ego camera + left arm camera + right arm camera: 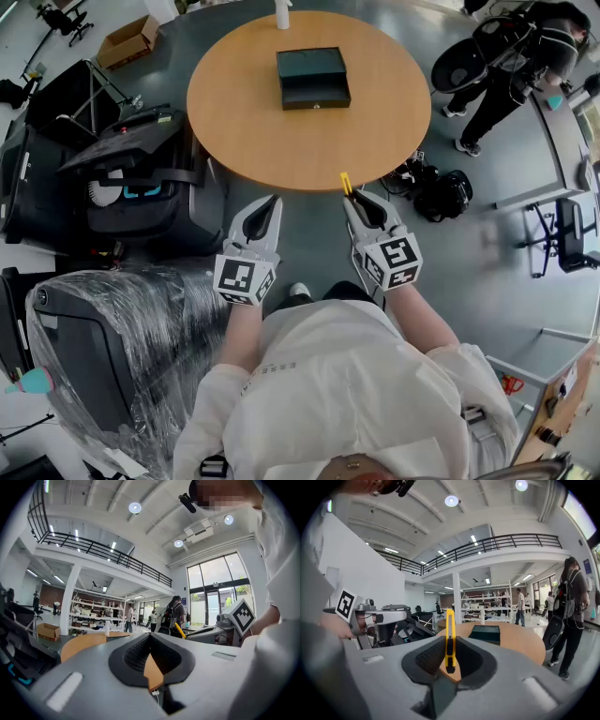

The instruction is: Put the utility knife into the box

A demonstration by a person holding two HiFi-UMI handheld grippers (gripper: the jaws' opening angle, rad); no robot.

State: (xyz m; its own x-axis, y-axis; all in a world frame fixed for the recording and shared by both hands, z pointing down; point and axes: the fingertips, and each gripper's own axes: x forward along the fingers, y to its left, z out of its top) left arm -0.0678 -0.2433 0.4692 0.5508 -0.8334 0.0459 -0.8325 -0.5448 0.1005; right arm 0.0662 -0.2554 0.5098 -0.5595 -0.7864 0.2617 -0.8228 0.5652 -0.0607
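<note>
A dark box [313,78] lies open on the far half of the round wooden table [244,122]; in the right gripper view the box [486,633] sits straight ahead beyond the jaws. My right gripper [352,199] hovers at the table's near edge, shut on a yellow utility knife [346,184]. The knife [449,620] stands upright between the black pads of that gripper [449,641]. My left gripper [273,202] hangs just short of the table edge, jaws together and nothing in them. In its own view the left gripper [150,637] shows the table [82,644] ahead.
A white bottle [283,14] stands at the table's far rim. Black equipment cases [141,187] and a plastic-wrapped chair [103,347] crowd the left. Bags [441,192] lie on the floor at the right, near a person with a backpack [511,70]. A cardboard box [128,41] sits far left.
</note>
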